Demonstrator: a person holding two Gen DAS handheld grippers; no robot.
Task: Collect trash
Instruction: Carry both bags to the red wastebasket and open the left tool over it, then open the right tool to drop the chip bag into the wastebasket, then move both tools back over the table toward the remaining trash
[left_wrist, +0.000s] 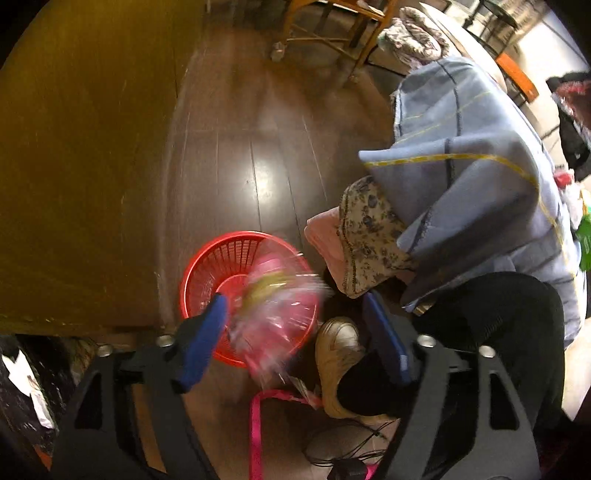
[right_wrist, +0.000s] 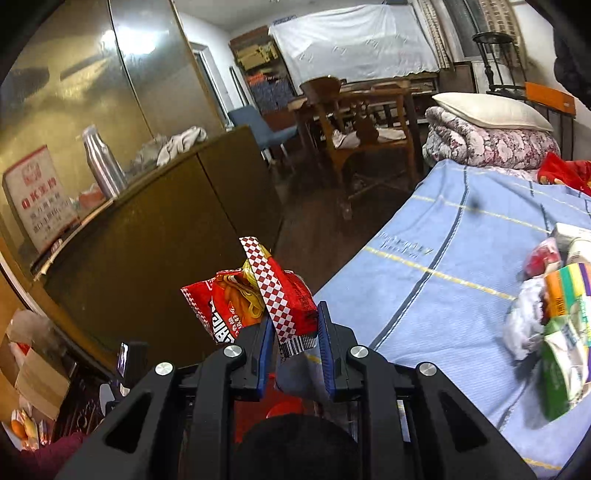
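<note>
Left wrist view: your left gripper points steeply down over the red basket on the floor. Its jaws stand wide, and a pink wrapper, badly blurred, sits between the blue pads without either pad clearly pressing on it. I read this as the drop step: the wrapper looks released and on its way into the basket, though the blur leaves it unclear whether it has landed inside. A shoe and a pink strap lie just beside the basket, so aim inside the rim. The blue sheet hangs at the right.

Right wrist view: your right gripper is closed narrow on a red noodle packet, pinched at its lower edge, the rest standing up above the pads. It hangs off the edge of the bed, next to the brown cabinet. More trash lies on the sheet at far right, well apart from the gripper.

Next, you likely need to clear the left gripper, then bring the packet over the basket and open.

Only the left view shows the basket plainly; only the right shows the packet and what is left on the bed
</note>
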